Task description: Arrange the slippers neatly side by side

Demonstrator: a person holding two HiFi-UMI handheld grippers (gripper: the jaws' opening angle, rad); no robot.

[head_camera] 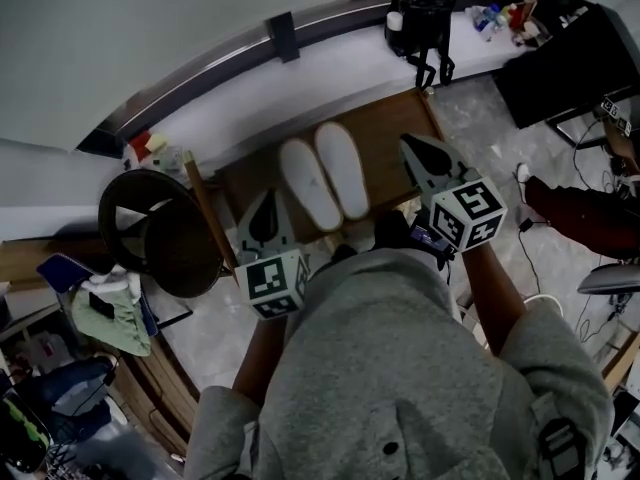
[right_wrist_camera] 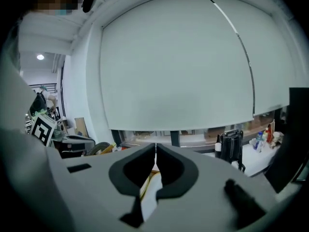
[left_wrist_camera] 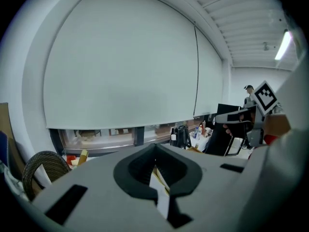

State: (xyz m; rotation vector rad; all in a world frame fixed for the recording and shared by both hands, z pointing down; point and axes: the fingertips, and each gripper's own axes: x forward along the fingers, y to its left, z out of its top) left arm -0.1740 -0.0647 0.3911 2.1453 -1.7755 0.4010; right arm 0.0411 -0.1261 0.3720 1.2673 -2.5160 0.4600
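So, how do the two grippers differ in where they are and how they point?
The left gripper is left of the slippers, by their near ends; the right gripper is right of them and higher in the head view. The left gripper points about straight ahead; the right gripper leans toward the slippers. Both are shut, empty and clear of the slippers.

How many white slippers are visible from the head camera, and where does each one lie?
2. One flat white slipper lies on the brown wooden board; the second slipper lies close beside it, on its right. The person's body hides the board's near edge.
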